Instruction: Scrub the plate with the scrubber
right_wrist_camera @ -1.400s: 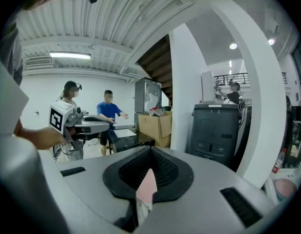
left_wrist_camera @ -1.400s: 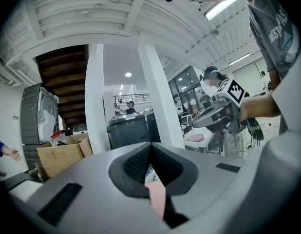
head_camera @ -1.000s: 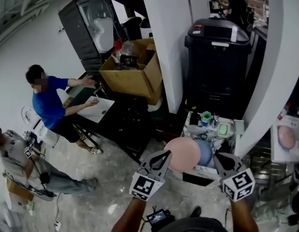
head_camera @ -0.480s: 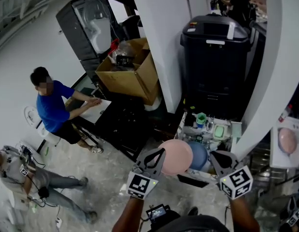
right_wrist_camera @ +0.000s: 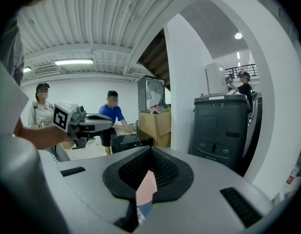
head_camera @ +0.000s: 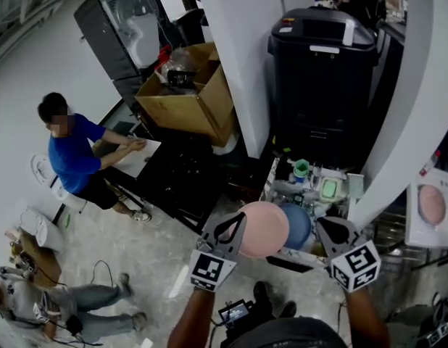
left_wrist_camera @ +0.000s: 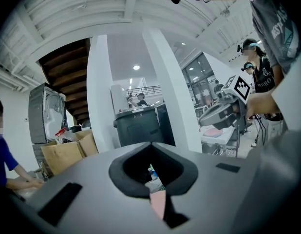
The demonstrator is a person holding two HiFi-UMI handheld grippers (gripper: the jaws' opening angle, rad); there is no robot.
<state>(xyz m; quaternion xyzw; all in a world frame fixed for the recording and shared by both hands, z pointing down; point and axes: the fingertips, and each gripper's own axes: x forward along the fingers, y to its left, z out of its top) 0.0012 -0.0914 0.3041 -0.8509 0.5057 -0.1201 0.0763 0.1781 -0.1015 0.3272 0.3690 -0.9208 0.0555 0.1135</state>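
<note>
A pink plate (head_camera: 264, 228) shows in the head view just right of my left gripper's (head_camera: 237, 227) tip, with a blue plate (head_camera: 300, 225) behind its right edge. Both plates sit at the near end of a cluttered rack (head_camera: 278, 172). My right gripper (head_camera: 333, 232) is to the right of the blue plate. Both grippers' jaws are shut. A pink sliver (left_wrist_camera: 159, 204) shows through the slit of the left jaws, and pink over blue (right_wrist_camera: 146, 189) through the right jaws. I cannot tell whether either grips a plate. A pale green item (head_camera: 330, 191) lies on the rack. No scrubber is recognisable.
A black bin (head_camera: 322, 71) stands behind the rack beside a white pillar (head_camera: 238, 56). Another pink plate (head_camera: 430, 205) lies on a white table at the right. A cardboard box (head_camera: 188, 96) and a person in blue (head_camera: 75, 154) are at the left; another person sits lower left.
The whole head view has drifted slightly. Both grippers and the plates keep their places relative to each other. The person at lower left has slid further down the picture.
</note>
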